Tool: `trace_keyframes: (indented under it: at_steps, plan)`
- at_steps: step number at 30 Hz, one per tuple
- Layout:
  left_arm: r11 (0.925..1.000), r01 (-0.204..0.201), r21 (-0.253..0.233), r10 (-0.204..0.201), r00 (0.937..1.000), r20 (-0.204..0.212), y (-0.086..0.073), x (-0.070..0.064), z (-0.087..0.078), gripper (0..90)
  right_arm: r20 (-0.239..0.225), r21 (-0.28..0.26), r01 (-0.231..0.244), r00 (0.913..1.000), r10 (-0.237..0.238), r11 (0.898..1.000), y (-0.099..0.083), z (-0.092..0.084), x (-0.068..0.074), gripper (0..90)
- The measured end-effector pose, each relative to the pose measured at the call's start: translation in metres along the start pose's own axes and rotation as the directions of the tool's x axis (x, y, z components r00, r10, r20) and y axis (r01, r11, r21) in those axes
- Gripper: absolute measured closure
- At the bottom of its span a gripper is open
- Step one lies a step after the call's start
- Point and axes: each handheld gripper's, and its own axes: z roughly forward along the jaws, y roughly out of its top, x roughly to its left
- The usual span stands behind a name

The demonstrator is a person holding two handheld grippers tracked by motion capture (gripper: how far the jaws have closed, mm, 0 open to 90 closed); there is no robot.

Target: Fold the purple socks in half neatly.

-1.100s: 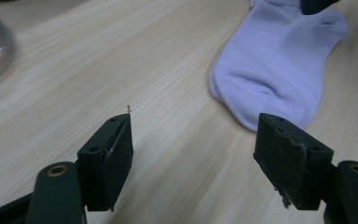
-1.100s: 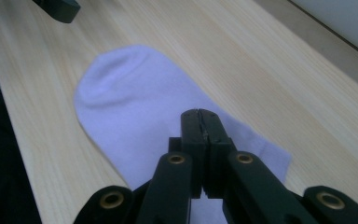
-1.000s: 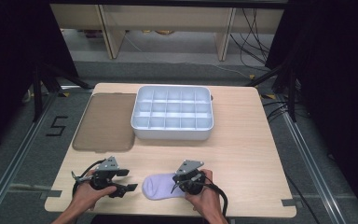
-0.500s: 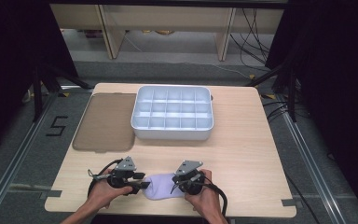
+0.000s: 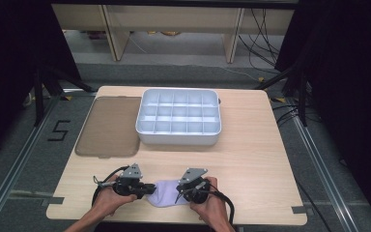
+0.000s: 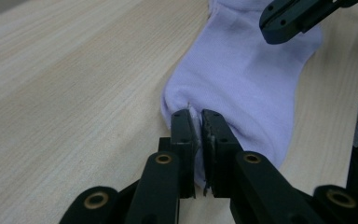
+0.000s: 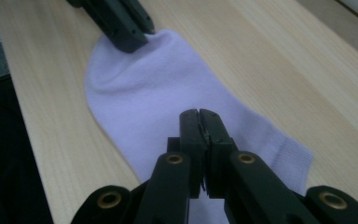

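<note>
A pale lilac sock (image 5: 166,193) lies flat on the wooden table (image 5: 251,164) at its near edge, stretched between the two grippers. The left gripper (image 5: 147,189) has just been closing its jaws, and in the left gripper view they pinch a fold of the sock's edge (image 6: 193,119) between the pads. The right gripper (image 5: 179,195) is clamped on the sock's other end; in the right gripper view its jaws meet tight over the fabric (image 7: 199,122), with the ribbed cuff just beside them and the left gripper's jaws gripping the far end.

Beyond both grippers, well apart from them, stands a white compartment tray (image 5: 178,117). A brown translucent lid (image 5: 108,126) lies flat just beside it, farther out from the left gripper. On the floor off that side, black tape forms the digit "5" (image 5: 58,130). No writing can be read on the sock or tray.
</note>
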Motion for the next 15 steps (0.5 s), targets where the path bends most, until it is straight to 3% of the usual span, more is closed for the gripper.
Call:
trace_keyframes:
  at_steps: [4,7,9,14,15]
  plan:
    - [0.9992,-0.001,-0.041,0.002,0.9999,0.014,0.003,-0.001,-0.007,83.9,-0.023,0.018,0.018,0.9996,-0.017,1.000,0.002,0.004,0.009,89.2]
    - [0.9989,-0.016,-0.044,0.017,0.9998,0.012,0.003,-0.002,-0.013,83.9,-0.046,0.032,0.037,0.9983,-0.035,0.999,0.003,0.011,0.015,89.4]
    - [0.9989,-0.005,-0.046,0.006,0.9999,0.011,0.003,-0.003,-0.014,84.1,-0.046,0.053,0.043,0.9981,-0.041,0.998,0.003,0.017,0.018,89.9]
    - [0.9953,0.013,-0.096,-0.008,0.9984,0.055,0.005,-0.005,-0.024,84.4,-0.058,0.034,0.059,0.9967,-0.057,0.998,0.009,0.025,0.025,90.0]
    - [0.9950,-0.002,-0.099,0.008,0.9983,0.058,0.006,-0.005,-0.027,84.5,-0.063,0.038,0.046,0.9971,-0.043,0.998,0.010,0.026,0.028,90.0]
